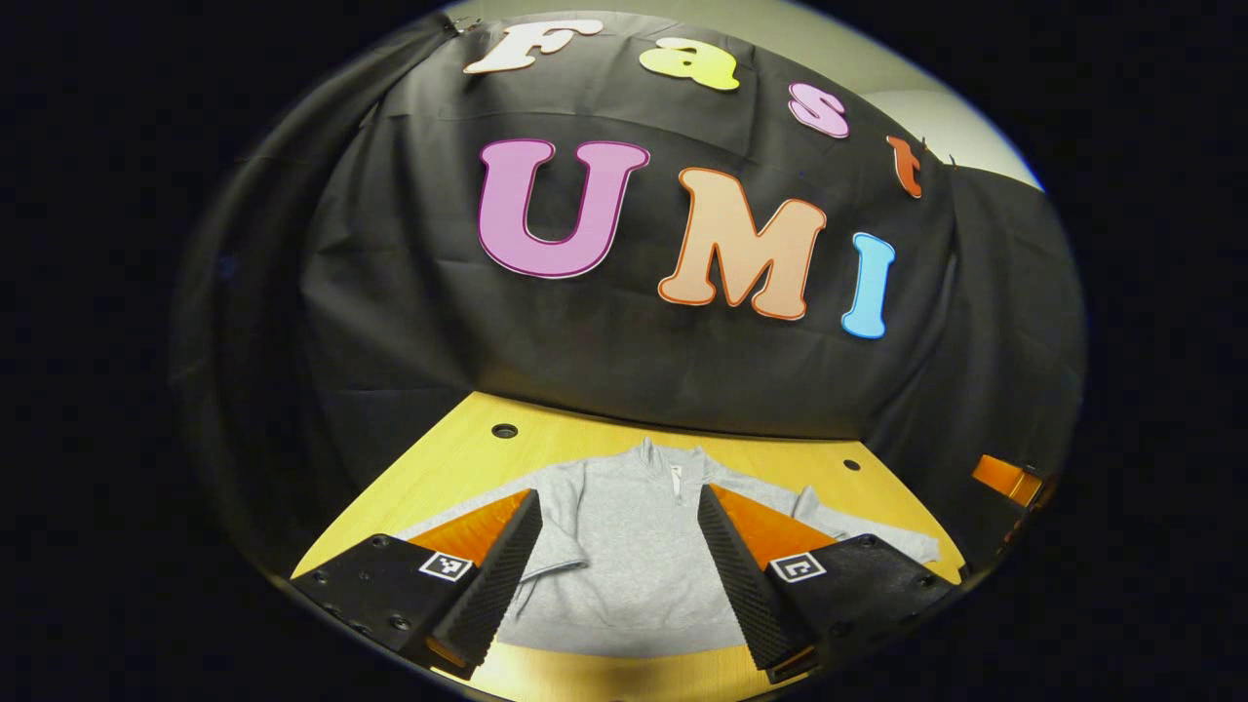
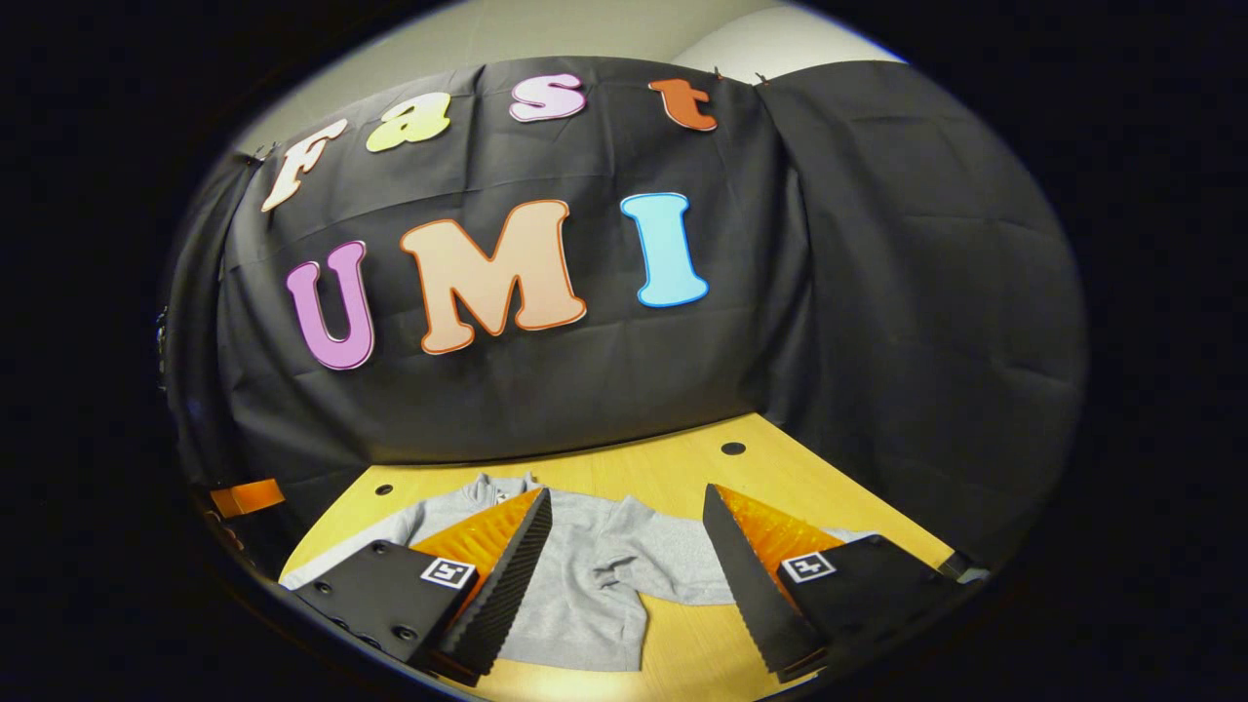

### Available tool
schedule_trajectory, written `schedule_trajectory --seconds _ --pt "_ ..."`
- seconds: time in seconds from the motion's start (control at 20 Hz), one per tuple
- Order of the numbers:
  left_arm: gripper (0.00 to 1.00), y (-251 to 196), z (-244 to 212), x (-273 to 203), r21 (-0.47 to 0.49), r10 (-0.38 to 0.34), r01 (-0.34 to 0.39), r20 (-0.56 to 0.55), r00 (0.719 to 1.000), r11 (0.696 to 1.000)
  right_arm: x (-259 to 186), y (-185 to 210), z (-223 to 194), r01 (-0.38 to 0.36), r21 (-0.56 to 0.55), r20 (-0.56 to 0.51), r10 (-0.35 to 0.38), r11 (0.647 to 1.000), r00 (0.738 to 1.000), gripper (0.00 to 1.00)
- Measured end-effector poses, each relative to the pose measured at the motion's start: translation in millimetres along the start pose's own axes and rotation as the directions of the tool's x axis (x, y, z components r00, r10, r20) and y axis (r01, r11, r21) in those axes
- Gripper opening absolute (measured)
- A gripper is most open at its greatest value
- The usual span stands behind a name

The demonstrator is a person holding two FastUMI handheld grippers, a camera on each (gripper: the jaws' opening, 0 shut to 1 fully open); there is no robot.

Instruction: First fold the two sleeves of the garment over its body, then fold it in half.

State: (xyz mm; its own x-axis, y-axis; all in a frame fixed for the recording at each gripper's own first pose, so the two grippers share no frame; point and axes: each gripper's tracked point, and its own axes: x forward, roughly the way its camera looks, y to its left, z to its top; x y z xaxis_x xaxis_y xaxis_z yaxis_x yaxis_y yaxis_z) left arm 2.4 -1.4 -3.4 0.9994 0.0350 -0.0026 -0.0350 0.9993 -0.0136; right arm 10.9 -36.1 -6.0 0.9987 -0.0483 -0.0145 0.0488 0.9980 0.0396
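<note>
Left gripper view: looking along the left tool [image 1: 617,561], fingers [image 1: 502,575] spread wide apart, gripping nothing, hovering above the near part of a grey quarter-zip sweatshirt [image 1: 634,556]. Lying flat on the wooden desk [image 1: 458,468], collar [image 1: 671,460] pointing toward the black cloth wall [image 1: 409,322], hem toward the camera. Stretching out sideways on the right of this view, one sleeve [image 1: 868,531], unfolded, reaching near the desk's edge. Passing behind the left-hand finger on the other side, the second sleeve [image 1: 556,561], its end hidden, so not possible telling how far out. Showing two round holes [image 1: 504,430] in the desk top near the wall. Sitting off the desk at the far right, an orange part [image 1: 1004,478], too small for naming.

Right gripper view: looking along the right tool [image 2: 627,570], also wide open, holding nothing, hanging over the same sweatshirt [image 2: 585,585] from the other side. Showing between the fingers the body's edge and a wrinkled sleeve [image 2: 663,565] running toward the right-hand finger [image 2: 751,575], bare desk [image 2: 702,643] lying below the sleeve. Sitting toward the upper left of the garment, the collar [image 2: 497,487]. Showing at the far left, off the desk, an orange strip [image 2: 249,497], beside the wall [image 2: 877,292].
</note>
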Motion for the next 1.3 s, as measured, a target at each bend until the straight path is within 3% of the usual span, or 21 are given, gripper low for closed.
schedule_trajectory --seconds 0.25,0.65,0.75,1.05,1.25,1.3 --pt "0.94 0 -3 4 -0.002 0.004 -0.004 -0.013 1.0 1.0 13 -63 -8 0.129 -0.03 -0.016 -0.13 0.991 0.991 0.98" --pt "0.94 6 -6 10 -0.014 0.028 -0.028 -0.026 0.999 1.0 24 -174 -55 0.319 -0.036 -0.098 -0.321 0.947 0.942 0.94" --pt "0.94 7 -6 10 -0.017 0.032 -0.033 -0.029 0.999 0.999 29 -194 -72 0.348 -0.048 -0.126 -0.351 0.936 0.928 0.98" --pt "0.94 17 -6 14 -0.014 0.075 -0.075 -0.035 0.997 0.997 52 -252 -128 0.421 -0.018 -0.23 -0.413 0.907 0.881 0.94" --pt "0.95 23 -9 17 -0.02 0.098 -0.099 -0.051 0.994 0.995 69 -279 -158 0.439 -0.031 -0.303 -0.427 0.898 0.852 0.98" --pt "0.94 23 -11 16 -0.02 0.1 -0.102 -0.058 0.993 0.995 71 -281 -166 0.434 -0.035 -0.324 -0.421 0.9 0.847 0.94"
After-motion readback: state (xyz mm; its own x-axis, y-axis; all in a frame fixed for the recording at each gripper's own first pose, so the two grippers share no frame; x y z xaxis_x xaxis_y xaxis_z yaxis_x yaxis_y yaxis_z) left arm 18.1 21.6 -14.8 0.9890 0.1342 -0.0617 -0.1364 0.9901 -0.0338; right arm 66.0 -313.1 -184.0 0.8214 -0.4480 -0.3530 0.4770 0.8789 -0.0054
